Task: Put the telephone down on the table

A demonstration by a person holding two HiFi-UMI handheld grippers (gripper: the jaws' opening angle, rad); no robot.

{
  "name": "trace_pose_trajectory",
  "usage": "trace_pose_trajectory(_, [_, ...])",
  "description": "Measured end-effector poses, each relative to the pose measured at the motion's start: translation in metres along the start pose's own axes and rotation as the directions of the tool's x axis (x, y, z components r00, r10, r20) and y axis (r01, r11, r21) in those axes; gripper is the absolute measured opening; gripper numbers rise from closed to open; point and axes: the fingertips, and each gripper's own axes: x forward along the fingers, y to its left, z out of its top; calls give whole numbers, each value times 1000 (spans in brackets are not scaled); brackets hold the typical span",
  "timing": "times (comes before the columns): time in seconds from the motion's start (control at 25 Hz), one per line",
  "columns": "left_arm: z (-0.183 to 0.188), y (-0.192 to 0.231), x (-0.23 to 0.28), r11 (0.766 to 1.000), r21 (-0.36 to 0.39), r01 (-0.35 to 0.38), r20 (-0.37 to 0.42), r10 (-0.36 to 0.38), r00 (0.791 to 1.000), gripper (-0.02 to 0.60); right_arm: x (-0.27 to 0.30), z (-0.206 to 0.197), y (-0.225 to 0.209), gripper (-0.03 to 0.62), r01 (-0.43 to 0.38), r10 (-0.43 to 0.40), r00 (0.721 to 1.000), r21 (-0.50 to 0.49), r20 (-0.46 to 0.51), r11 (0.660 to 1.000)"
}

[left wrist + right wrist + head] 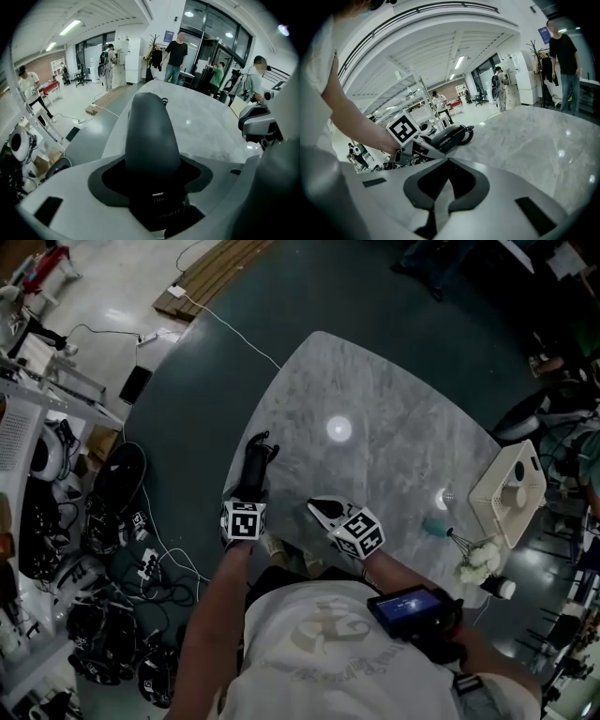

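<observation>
Pale grey marbled surface (394,418) looks smooth and glossy. At its near left edge our left gripper (251,482) has its fingers (61,197) clamped on the black, rounded plastic telephone handset (255,457), with the coiled cord (469,132) hanging from it. Our right gripper (323,510), over the near edge of the surface, has fingers pressed together, empty. We judge the handset should go down flat, well inside this edge, before we release it.

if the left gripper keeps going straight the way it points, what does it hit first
Probably the grey marble tabletop, near its edge; the black telephone handset in the left gripper would touch first.
</observation>
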Motion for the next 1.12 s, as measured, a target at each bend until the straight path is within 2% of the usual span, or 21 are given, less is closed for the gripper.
trace_pose_trajectory(0.24, [-3,1,6,1000,26,-14,-26,15,1000,291,-1,-5,-2,15,5,-5,1000,5,1,1000])
trace_pose_trajectory(0.44, [-5,0,12,999,47,3,-50,-1,999,305,1,-6,-4,15,10,-10,1000,8,2,1000])
trace_pose_trajectory(0.56, [-4,0,12,999,52,0,-32,1,999,337,-2,-8,-5,15,11,-11,1000,7,4,1000])
trace_pose_trajectory(0.8, [-4,-1,1,998,51,29,-11,-28,1000,359,-2,-9,-4,15,14,-14,1000,5,7,1000])
trace_pose_trajectory(1.12, [4,-10,-25,996,60,71,88,-76,993,374,-11,-6,3,15,4,-4,1000,-12,20,1000])
